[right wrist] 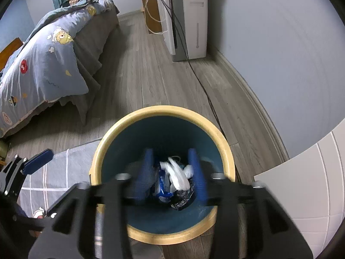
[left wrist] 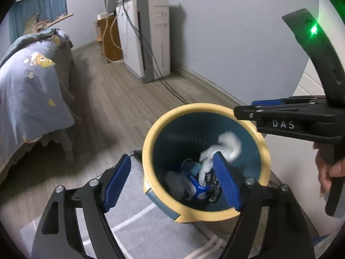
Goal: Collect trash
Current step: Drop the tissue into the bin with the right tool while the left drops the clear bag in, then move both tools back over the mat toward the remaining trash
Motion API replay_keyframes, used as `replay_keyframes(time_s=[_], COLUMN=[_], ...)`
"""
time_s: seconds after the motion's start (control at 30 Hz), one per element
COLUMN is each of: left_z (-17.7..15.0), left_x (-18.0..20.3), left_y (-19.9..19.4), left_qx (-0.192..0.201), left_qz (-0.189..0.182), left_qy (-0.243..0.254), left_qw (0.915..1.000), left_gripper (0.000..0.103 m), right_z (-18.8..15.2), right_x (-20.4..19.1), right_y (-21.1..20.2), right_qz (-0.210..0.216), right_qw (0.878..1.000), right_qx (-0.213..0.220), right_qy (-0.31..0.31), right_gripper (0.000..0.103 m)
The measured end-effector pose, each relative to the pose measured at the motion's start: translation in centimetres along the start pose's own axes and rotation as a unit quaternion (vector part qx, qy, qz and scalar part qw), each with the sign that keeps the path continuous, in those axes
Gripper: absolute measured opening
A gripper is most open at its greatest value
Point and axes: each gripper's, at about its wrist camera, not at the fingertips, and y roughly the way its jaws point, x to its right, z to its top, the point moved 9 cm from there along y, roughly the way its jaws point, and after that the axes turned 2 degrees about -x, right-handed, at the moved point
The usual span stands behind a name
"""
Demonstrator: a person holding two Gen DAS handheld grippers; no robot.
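A blue trash bin with a yellow rim (left wrist: 151, 133) (right wrist: 112, 133) stands on the floor. Inside lie a white crumpled plastic bag (right wrist: 176, 174), a blue wrapper (left wrist: 197, 186) (right wrist: 161, 185) and a dark wrapper (right wrist: 183, 200). In the left wrist view the white bag (left wrist: 228, 144) is blurred, in the air inside the bin. My left gripper (left wrist: 172, 183) is open and empty, just in front of the bin. My right gripper (right wrist: 171, 172) is open and empty over the bin's mouth; it also shows in the left wrist view (left wrist: 254, 108) above the bin's right rim.
A bed with a blue quilt (left wrist: 32, 86) (right wrist: 43, 64) stands at left. A white appliance (left wrist: 148, 38) (right wrist: 187, 17) with cables stands against the grey wall. A grey rug (left wrist: 133, 226) (right wrist: 64, 166) lies under the bin's near side. A white cabinet (right wrist: 308, 183) is at right.
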Motion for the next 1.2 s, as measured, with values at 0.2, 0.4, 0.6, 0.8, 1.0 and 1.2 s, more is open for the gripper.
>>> replay_keyframes(time_s=[0.2, 0.4, 0.6, 0.8, 1.0, 1.2], left_z=[-0.7, -1.8, -3.4, -6.5, -10.9, -16.2], left_x=[-1.7, -2.9, -4.8, -7.1, -10.6, -14.2], left_y=[-2.3, -7.1, -13.6, -19.5, -24.1, -27.0], left_qx=[0.007, 0.021, 0.047, 0.061, 0.064, 0.056], left_qz=[0.023, 0.038, 0.061, 0.090, 0.124, 0.147], left_qy=[-0.012, -0.022, -0.045, -0.073, -0.120, -0.177], left_qw=[0.9996, 0.9988, 0.9960, 0.9914, 0.9829, 0.9717], left_gripper=[0.088, 0.091, 0.092, 0.093, 0.093, 0.094], right_z=[0.7, 1.5, 1.2, -0.5, -3.7, -7.2], right_x=[-0.5, -2.0, -4.7, -8.6, -13.9, -18.5], right_y=[-1.7, -4.8, -8.1, -11.1, -13.4, -14.1], right_qz=[-0.004, -0.005, 0.001, 0.010, 0.034, 0.054], right_qw=[1.000, 0.999, 0.996, 0.993, 0.988, 0.987], right_qx=[0.020, 0.052, 0.080, 0.098, 0.107, 0.103], right_qy=[0.001, -0.009, -0.030, -0.065, -0.103, -0.114], right_gripper=[0.080, 0.097, 0.097, 0.097, 0.097, 0.097])
